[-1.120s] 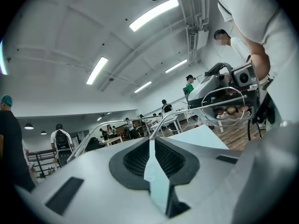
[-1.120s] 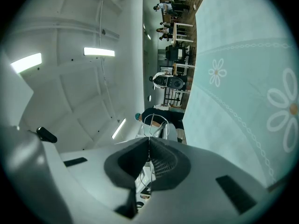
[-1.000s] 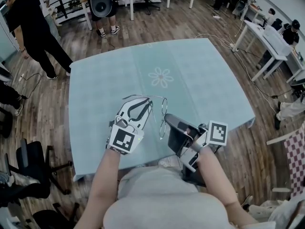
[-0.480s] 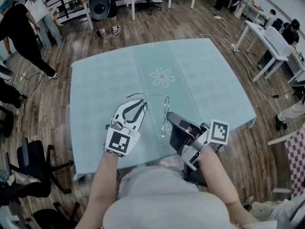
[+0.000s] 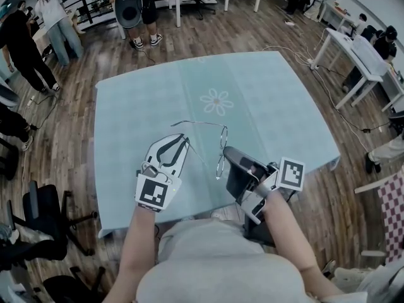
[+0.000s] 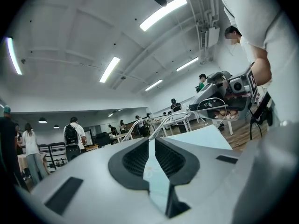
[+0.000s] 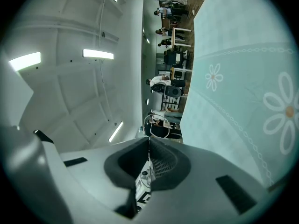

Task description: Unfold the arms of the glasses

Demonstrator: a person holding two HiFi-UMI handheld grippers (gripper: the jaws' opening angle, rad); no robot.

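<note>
Thin wire-framed glasses [image 5: 222,145] hang above the pale teal table [image 5: 265,100]. My right gripper [image 5: 228,151] is shut on the frame by the lenses; in the right gripper view the rim [image 7: 156,124] sticks out past the closed tips [image 7: 148,141]. My left gripper [image 5: 183,137] is to the left and is shut on the end of one arm. In the left gripper view that wire runs from the tips [image 6: 149,139] to a lens [image 6: 212,110]. The other arm [image 5: 196,124] sticks out to the left, free.
A flower print [image 5: 216,101] marks the tablecloth beyond the glasses. The table's near edge lies just under my forearms. People stand at the far left [image 5: 53,17], white tables [image 5: 353,49] are at the right, and an office chair [image 5: 44,213] is at the lower left.
My left gripper has slid left and nearer to me with the arm's end, swinging that arm away from the lenses. The right gripper has kept still.
</note>
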